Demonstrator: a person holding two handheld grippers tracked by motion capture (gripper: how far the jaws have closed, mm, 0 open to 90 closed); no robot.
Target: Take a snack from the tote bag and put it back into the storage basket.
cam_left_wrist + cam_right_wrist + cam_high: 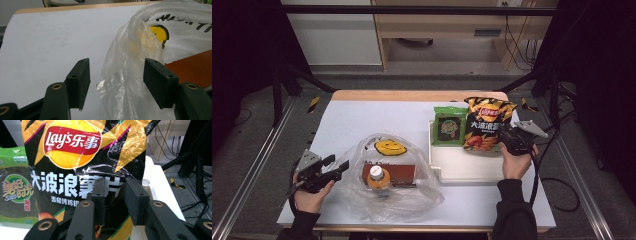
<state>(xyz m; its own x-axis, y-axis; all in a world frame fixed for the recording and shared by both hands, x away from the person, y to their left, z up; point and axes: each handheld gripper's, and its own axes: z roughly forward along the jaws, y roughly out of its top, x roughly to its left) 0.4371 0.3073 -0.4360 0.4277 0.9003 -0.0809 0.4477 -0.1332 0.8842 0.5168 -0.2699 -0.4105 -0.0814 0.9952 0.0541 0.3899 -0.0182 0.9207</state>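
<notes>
Black-and-gold crisp bag pinched in right gripper — over white tray.

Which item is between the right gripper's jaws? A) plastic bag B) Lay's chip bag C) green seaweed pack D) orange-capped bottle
B: in the right gripper view the right gripper has its jaws around a fold of the Lay's chip bag.

Lab test rig: white table framed by black aluminium struts, loose cables trailed behind.
</notes>
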